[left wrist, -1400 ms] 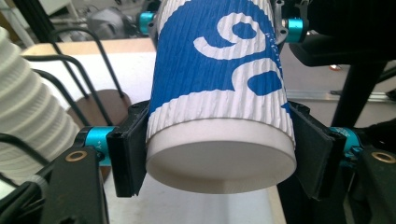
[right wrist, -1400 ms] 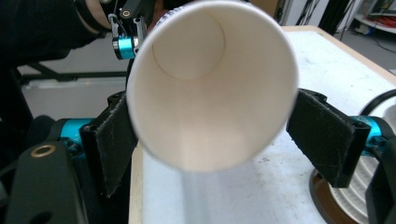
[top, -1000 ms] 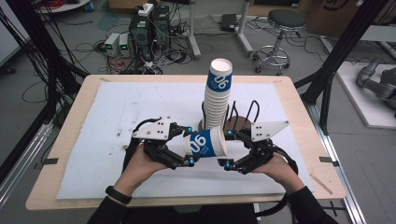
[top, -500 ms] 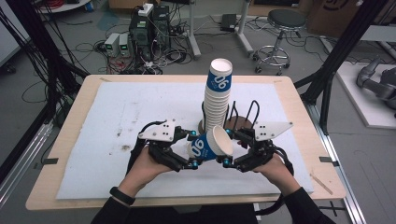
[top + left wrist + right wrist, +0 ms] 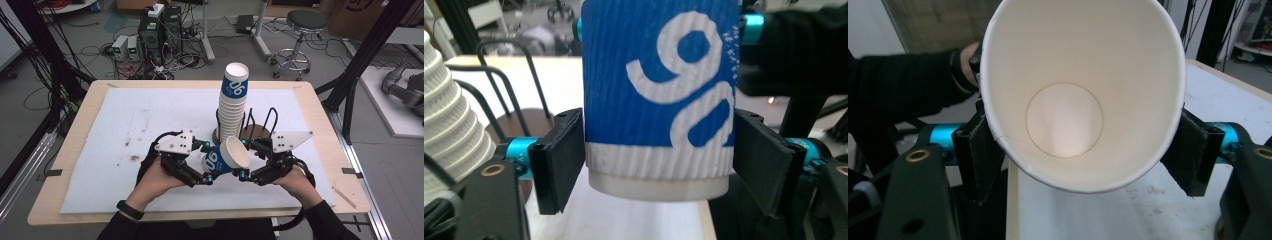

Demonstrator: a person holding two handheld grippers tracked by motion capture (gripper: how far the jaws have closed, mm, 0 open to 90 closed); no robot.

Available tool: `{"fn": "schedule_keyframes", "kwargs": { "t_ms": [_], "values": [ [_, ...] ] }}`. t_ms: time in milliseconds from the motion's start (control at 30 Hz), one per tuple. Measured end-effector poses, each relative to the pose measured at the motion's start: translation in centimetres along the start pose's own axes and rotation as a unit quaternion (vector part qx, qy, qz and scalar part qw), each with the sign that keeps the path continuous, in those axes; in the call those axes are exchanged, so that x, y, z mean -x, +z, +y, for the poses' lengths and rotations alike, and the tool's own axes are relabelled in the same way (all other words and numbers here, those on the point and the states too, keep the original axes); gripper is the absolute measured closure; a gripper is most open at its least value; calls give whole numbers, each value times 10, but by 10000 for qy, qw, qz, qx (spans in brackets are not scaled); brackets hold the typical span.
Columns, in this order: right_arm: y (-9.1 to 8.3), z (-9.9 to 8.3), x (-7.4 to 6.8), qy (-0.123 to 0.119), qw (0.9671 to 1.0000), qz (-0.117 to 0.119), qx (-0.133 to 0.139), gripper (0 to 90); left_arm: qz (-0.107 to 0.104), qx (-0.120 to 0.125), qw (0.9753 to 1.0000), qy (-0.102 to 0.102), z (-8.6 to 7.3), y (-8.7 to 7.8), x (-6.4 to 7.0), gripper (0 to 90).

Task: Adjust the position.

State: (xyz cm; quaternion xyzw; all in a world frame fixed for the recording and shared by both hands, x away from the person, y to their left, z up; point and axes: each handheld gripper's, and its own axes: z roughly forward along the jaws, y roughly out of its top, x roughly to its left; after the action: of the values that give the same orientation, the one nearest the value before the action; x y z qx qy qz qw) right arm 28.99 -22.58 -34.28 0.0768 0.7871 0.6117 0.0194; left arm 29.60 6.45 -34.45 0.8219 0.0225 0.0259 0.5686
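At the table's six o'clock edge, the left gripper (image 5: 206,162) and the right gripper (image 5: 246,160) both clench one blue-and-white paper cup (image 5: 226,157), held off the table (image 5: 80,130) on its side, mouth toward three o'clock. Just behind, at twelve o'clock, a tall cup stack (image 5: 232,106) stands in a wire rack (image 5: 260,125).

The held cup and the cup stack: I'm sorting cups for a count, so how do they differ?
The held cup is a single one, tilted on its side in the air between both grippers; the cup stack is many nested cups standing in a wire holder. The held cup's mouth faces the right gripper; the stack's top mouth faces upward. Both show blue sleeves with white numerals.
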Motion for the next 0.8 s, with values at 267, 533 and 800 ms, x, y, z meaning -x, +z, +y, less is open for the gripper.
{"fn": "schedule_keyframes", "kwargs": {
  "t_ms": [267,533,800],
  "values": [
    [3,3,-4,-132,9997,-88,-204,218,-75,44,10000,18,-4,6,-1,291],
    [5,3,-3,386,9979,-99,501,184,-128,784,9967,-190,-12,6,-3,298],
    [9,4,-5,256,9981,-79,547,241,-128,723,9969,-289,-13,13,-1,284]
  ]
}}
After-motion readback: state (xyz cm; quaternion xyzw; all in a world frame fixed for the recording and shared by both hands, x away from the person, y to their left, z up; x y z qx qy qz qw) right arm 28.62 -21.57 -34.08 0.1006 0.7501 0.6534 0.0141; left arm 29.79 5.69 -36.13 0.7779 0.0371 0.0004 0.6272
